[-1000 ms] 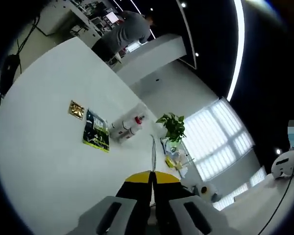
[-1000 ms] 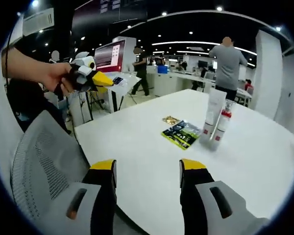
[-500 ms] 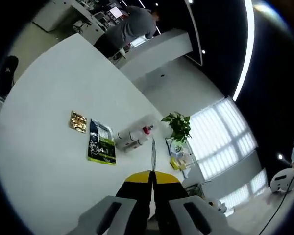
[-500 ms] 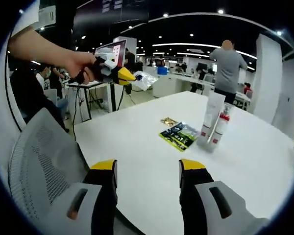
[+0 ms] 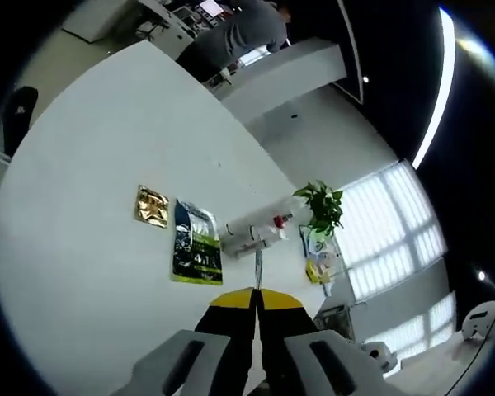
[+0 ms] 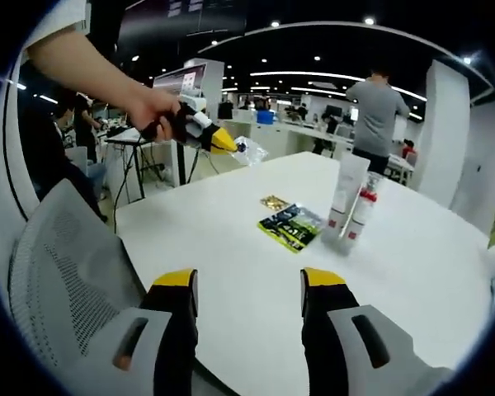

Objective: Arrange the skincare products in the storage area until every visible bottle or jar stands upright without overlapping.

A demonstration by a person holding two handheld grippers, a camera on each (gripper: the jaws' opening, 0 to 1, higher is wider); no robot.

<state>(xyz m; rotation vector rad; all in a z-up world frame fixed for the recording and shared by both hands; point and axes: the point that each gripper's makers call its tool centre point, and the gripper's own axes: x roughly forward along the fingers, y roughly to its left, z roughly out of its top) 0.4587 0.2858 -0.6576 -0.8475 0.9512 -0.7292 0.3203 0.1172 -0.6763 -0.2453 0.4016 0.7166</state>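
On the white table (image 6: pixel 231 272) a tall white tube (image 6: pixel 346 194) and a smaller white bottle with a red cap (image 6: pixel 361 216) stand upright, side by side. In front of them lie a dark green sachet (image 6: pixel 290 227) and a small gold sachet (image 6: pixel 274 202). My right gripper (image 6: pixel 249 285) is open near the table's front edge, well short of them. A hand holds my left gripper (image 6: pixel 214 140) in the air at the left, shut on a clear packet (image 6: pixel 249 150). In the left gripper view my left gripper (image 5: pixel 254 295) pinches that packet (image 5: pixel 258 262) edge-on above the tube (image 5: pixel 249 233), bottle (image 5: pixel 272 224), green sachet (image 5: pixel 196 243) and gold sachet (image 5: pixel 152 206).
A grey mesh chair (image 6: pixel 66 272) stands close to the table's near left edge. A potted plant (image 5: pixel 323 206) sits at the table's far side. A person in a grey shirt (image 6: pixel 378 103) stands behind the table. Desks and monitors fill the background.
In the right gripper view the left gripper with the clear packet has moved right and nearer the table. The left gripper view has swung, so the products sit closer to its jaws.
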